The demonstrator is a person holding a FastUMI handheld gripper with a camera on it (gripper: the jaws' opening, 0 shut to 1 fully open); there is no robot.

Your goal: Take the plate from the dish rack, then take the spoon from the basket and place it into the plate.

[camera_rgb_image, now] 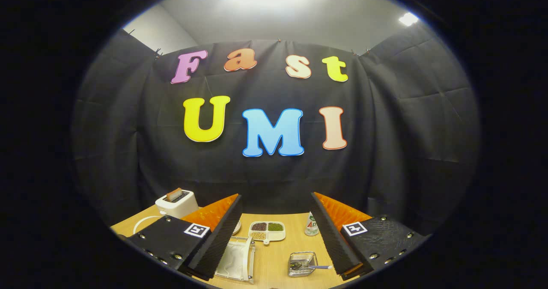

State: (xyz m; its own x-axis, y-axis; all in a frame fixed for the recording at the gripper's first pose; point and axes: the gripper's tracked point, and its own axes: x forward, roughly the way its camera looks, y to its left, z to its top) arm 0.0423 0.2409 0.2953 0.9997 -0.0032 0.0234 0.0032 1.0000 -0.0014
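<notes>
My gripper is open and held high above a wooden table, with nothing between its fingers. Down between the fingers, close to the left one, stands a white dish rack; a pale flat shape lies in it, and I cannot tell whether it is the plate. A white round rim peeks out beside the left finger, just past the rack. Nearer the right finger is a small wire basket holding the spoon, whose bluish handle points toward that finger.
Beyond the rack lies a white divided tray with grains and beans. A small bottle stands by the right finger. A white toaster with a slice in it sits beyond the left finger, with a white cable beside it.
</notes>
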